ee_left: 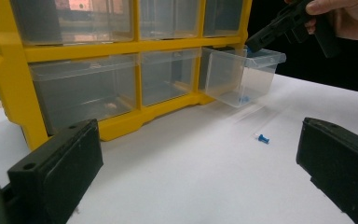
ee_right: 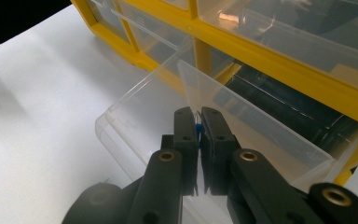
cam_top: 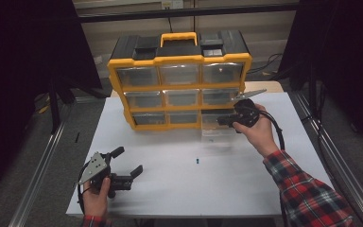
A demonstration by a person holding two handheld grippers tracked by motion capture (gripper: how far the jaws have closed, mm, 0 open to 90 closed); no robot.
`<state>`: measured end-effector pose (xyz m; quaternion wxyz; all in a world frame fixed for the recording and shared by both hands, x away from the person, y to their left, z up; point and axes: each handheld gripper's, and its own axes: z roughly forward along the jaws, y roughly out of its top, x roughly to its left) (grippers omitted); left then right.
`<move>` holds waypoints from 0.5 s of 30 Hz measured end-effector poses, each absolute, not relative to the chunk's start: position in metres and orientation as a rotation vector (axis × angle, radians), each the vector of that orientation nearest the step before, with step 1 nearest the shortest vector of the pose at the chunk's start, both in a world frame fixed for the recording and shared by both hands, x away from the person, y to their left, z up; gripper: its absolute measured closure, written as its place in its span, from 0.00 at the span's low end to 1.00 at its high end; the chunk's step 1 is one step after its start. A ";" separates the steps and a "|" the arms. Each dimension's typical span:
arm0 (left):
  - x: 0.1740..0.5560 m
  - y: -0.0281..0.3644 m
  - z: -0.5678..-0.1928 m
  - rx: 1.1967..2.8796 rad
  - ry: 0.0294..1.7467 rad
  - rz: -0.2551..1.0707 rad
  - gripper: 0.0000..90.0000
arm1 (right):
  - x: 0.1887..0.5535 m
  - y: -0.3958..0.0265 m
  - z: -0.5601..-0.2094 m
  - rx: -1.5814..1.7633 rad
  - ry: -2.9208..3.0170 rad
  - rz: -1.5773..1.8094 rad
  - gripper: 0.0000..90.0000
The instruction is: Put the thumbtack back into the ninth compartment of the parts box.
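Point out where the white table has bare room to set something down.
The widest bare patch on the table lies between the left claw and the person's right sleeve, broken by one blue pin. The strip left of the yellow drawer cabinet is also free. It is crowded around the pulled-out clear drawer and right claw.

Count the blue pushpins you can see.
3: one pushpin on the table, one in the pulled-out drawer of the yellow organizer, one pinched in the right tongs over that drawer. More may be hidden in other drawers.
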<state>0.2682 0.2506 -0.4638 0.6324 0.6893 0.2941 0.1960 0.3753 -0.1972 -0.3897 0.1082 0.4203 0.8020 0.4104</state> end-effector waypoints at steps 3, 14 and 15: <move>0.269 0.252 -0.463 1.600 0.657 0.459 0.00 | 0.375 -0.197 -0.390 1.229 2.365 1.216 0.96; 0.268 0.251 -0.464 1.579 0.671 0.450 0.00 | 0.375 -0.197 -0.390 1.244 2.329 1.214 0.81; 0.268 0.251 -0.464 1.579 0.671 0.450 0.00 | 0.375 -0.198 -0.390 1.243 2.324 1.217 0.79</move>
